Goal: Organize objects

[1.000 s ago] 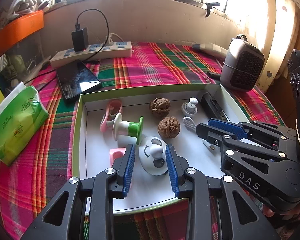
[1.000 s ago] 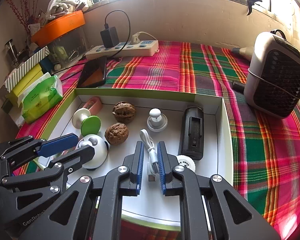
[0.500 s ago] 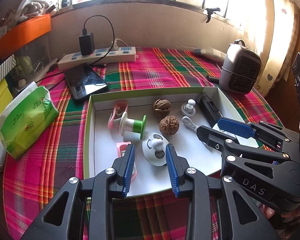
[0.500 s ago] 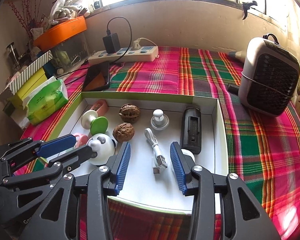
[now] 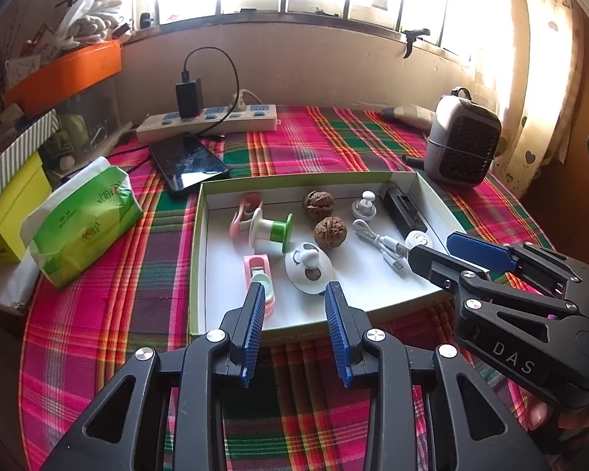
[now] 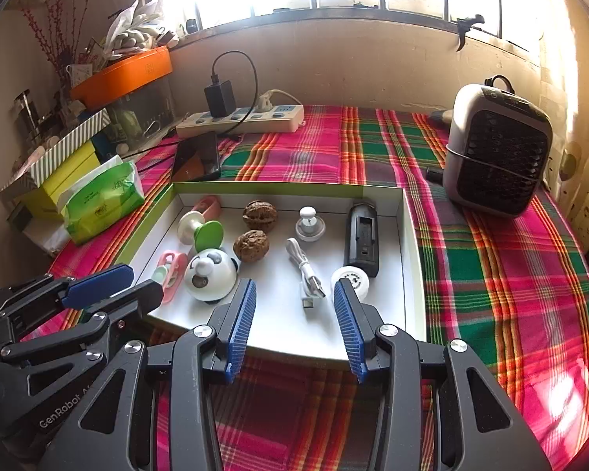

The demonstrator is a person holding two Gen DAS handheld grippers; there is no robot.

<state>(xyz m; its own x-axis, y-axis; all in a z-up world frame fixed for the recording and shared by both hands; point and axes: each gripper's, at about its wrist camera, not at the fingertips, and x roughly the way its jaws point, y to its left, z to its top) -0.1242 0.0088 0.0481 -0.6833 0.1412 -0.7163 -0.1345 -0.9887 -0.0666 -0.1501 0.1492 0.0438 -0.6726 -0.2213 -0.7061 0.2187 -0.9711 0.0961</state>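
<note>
A shallow white box with a green rim lies on the plaid cloth. Inside it are two walnuts, a white USB cable, a panda-faced white gadget, a green and white spool, pink clips, a black device and a white disc. My left gripper hangs open over the box's near edge, nothing between its fingers. My right gripper is open too, just short of the cable, which lies loose on the box floor.
A power strip with a charger and a dark phone lie behind the box. A green tissue pack and a yellow box sit at the left. A small grey heater stands at the right.
The right gripper opened off the white cable and left it in the box. Both grippers drew back toward the box's near edge and rose slightly.
</note>
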